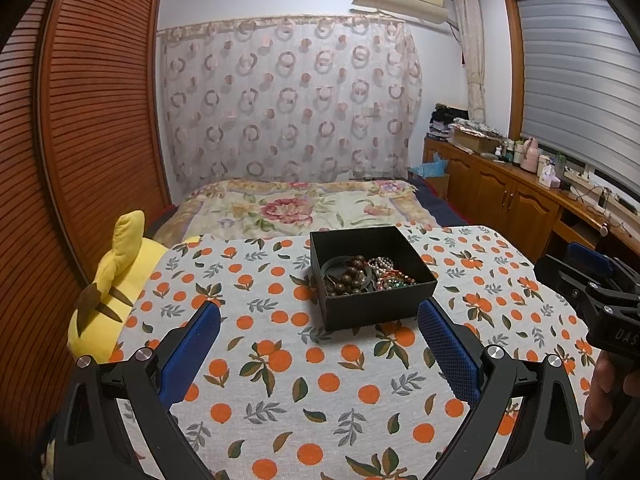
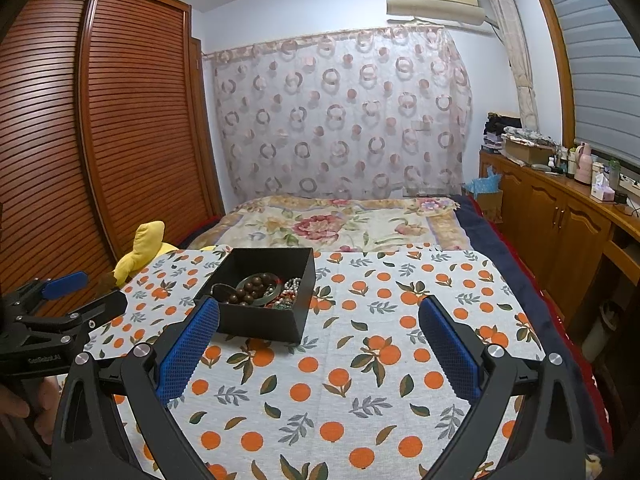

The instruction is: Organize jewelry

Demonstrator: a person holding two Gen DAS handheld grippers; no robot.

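A black open box [image 1: 380,304] sits on the orange-print tablecloth [image 1: 304,380]; it also shows in the right wrist view [image 2: 260,322]. Inside lie brown wooden beads [image 1: 348,276], a dark bangle, pearl strands [image 1: 380,262] and red-green beads [image 1: 396,280]. My left gripper [image 1: 320,312] is open and empty, just in front of the box. My right gripper [image 2: 320,312] is open and empty, its left finger [image 2: 192,344] beside the box's near corner. Each gripper shows in the other's view: the right gripper [image 1: 600,280] and the left gripper [image 2: 68,292].
A yellow plush toy [image 1: 108,292] lies off the table's left edge. A bed with a floral blanket [image 1: 304,208] is behind the table. A wooden wardrobe [image 1: 80,120] stands left; wooden cabinets [image 1: 520,192] with bottles stand right.
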